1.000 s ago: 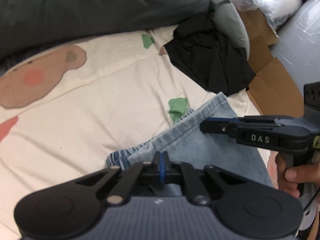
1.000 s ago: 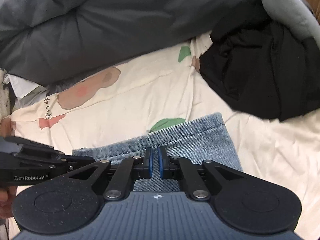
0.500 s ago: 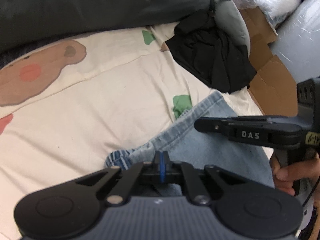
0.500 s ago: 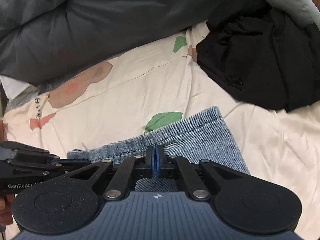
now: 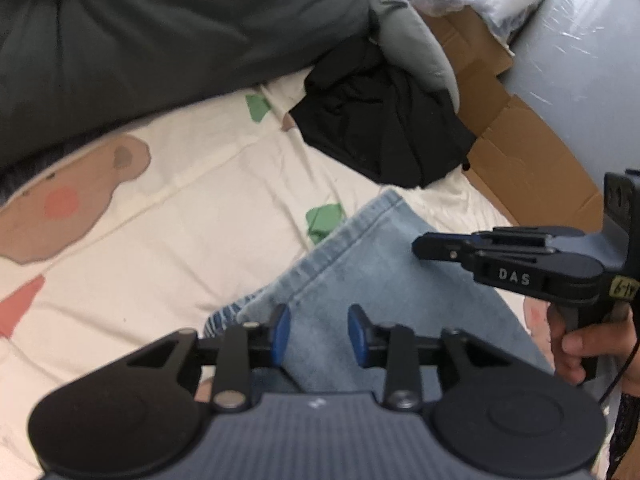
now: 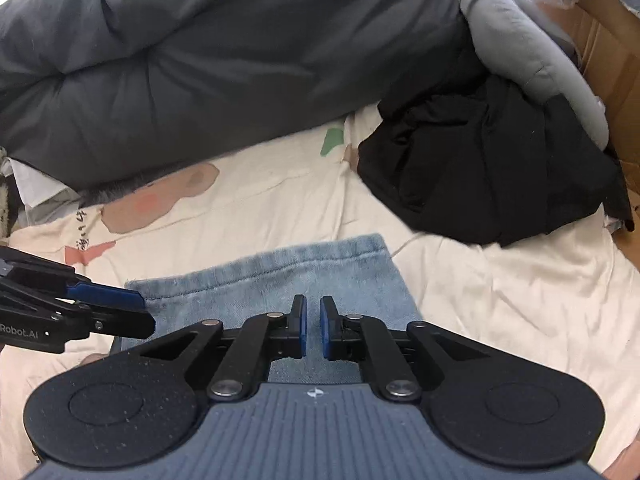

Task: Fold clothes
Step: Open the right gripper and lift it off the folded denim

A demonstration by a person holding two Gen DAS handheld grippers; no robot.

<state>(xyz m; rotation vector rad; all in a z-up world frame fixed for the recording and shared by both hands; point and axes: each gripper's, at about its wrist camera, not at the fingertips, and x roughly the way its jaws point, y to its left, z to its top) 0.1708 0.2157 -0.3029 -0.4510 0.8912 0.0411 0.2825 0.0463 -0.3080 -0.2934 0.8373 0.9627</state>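
Jeans [image 5: 372,280] lay folded on bed [image 5: 180,248]. Left tool [image 5: 319,334] had just been opening, denim between jaws, unpressed. Right tool [image 6: 313,328] nearly closed, holding nothing. Risk: pad snagging denim on withdrawal could undo fold.

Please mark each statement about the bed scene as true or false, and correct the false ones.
1. The denim garment lies on the cream sheet. True.
2. The left tool is clamped on the denim. False: its jaws have just been opening, and the pads stand apart over the fabric.
3. A black garment lies beyond the denim. True.
4. The cardboard is on the left side of the bed. False: it is at the right edge.
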